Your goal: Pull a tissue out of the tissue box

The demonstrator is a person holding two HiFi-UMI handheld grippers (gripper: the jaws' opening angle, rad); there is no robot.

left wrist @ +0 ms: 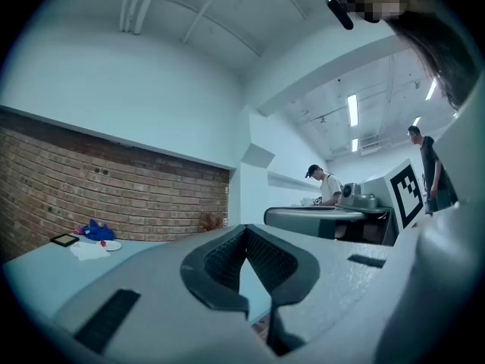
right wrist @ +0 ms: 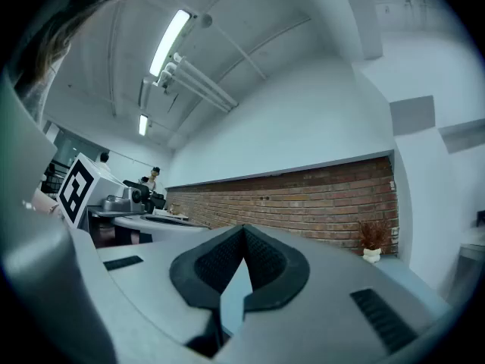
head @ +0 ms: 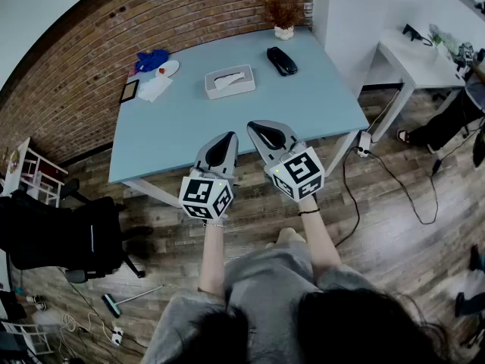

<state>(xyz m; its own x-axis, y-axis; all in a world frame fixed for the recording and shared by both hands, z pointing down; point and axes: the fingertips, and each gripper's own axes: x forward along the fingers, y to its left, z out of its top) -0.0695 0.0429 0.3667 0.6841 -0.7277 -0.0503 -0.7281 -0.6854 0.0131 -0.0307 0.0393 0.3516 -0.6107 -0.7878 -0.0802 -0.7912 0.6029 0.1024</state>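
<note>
The white tissue box (head: 229,81) lies on the light blue table (head: 182,127), a little past its middle, with a tissue sticking up from its slot. Both grippers hang side by side over the table's near edge, well short of the box. The jaws of the left gripper (head: 227,137) (left wrist: 245,229) meet at the tips with nothing between them. My right gripper (head: 255,126) (right wrist: 243,229) is shut and empty too. Neither gripper view shows the box; their own bodies block the tabletop.
A black case (head: 282,61) and a small potted plant (head: 284,17) stand at the back right. At the back left are a blue object (head: 151,59), a plate (head: 167,68), a white cloth (head: 154,88) and a dark tablet (head: 129,91). A black chair (head: 68,233) stands left; a white side table (head: 413,59) right.
</note>
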